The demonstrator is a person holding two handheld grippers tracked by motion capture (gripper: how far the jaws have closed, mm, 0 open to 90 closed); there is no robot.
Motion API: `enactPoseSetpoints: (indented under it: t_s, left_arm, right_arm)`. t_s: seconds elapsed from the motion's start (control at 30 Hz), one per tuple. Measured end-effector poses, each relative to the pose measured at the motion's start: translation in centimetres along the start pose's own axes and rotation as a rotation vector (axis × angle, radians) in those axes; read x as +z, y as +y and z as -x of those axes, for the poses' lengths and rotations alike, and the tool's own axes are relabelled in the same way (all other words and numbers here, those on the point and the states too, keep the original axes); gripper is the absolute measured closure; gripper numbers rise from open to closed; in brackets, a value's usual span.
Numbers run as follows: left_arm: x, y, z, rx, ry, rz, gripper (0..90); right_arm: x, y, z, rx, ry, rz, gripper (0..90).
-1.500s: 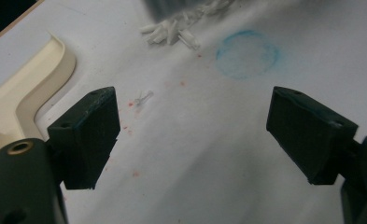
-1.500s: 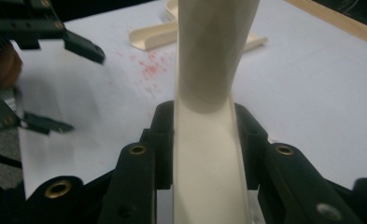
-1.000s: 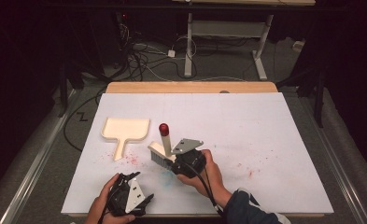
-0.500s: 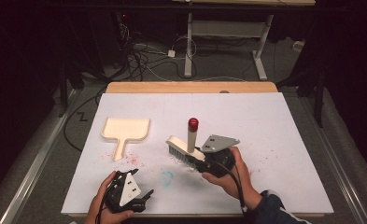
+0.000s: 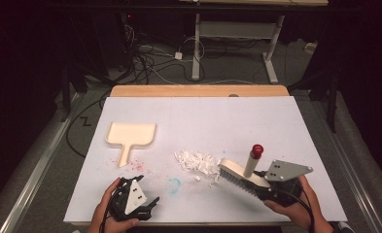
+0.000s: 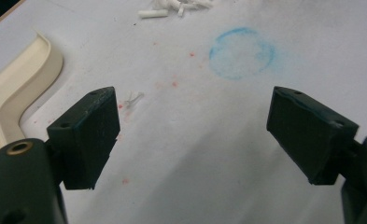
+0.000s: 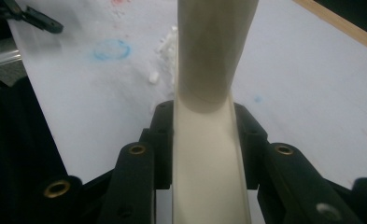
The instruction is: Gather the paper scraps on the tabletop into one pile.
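**Brush poised beside the crumb pile, sweeping barely begun**

Brush (image 5: 237, 175) sits clamped in the right gripper (image 5: 276, 189), whose jaws press on both sides of its cream body in the right gripper view; its bristles rest on the white table cover (image 5: 276, 126) and its red-capped handle (image 5: 252, 159) stands up at a tilt. The head lies just to the right of a heap of white scraps (image 5: 196, 161), touching or nearly touching the strays at the heap's near edge.

The dustpan (image 5: 129, 136) lies flat well to the left of the pile, handle toward the person, and looks empty. The left gripper (image 5: 139, 208) hovers at the near edge of the table with its jaws spread wide and nothing between them; in its own view the dustpan's rim (image 6: 17, 88) lies off to one side.

My judgement: the scraps are gathered into one loose heap, but none has reached the pan. What remains is to take up the dustpan with the free gripper, bring it to the pile and push the scraps in.
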State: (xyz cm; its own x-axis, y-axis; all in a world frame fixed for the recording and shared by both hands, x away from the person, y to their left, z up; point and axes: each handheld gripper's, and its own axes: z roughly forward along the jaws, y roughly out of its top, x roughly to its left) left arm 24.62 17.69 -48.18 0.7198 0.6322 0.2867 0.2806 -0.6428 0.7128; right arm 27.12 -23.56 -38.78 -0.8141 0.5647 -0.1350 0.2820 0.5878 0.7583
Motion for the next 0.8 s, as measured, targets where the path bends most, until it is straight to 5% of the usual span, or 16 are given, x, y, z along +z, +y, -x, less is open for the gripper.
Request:
enactPoseSetpoints:
  t_s: [0.1,0.27,0.63,0.8]
  left_arm:
    - [0.0,0.1,0.0,0.005,-0.002,-0.001,16.5]
    - [0.2,0.2,0.0,0.009,-0.003,0.0,16.4]
    - [0.5,0.2,-0.2,0.012,-0.015,-0.002,16.5]
    - [0.5,0.1,-0.2,0.015,-0.019,-0.005,16.5]
  right_arm:
    - [-0.2,-1.3,0.3,0.0,-0.011,-0.027,68.0]
    - [2.0,-2.2,-0.2,0.011,0.009,-0.079,68.0]
    - [7.1,1.8,-1.0,-0.039,0.034,-0.04,68.0]
    - [6.9,2.9,-0.9,-0.034,0.042,-0.007,68.0]
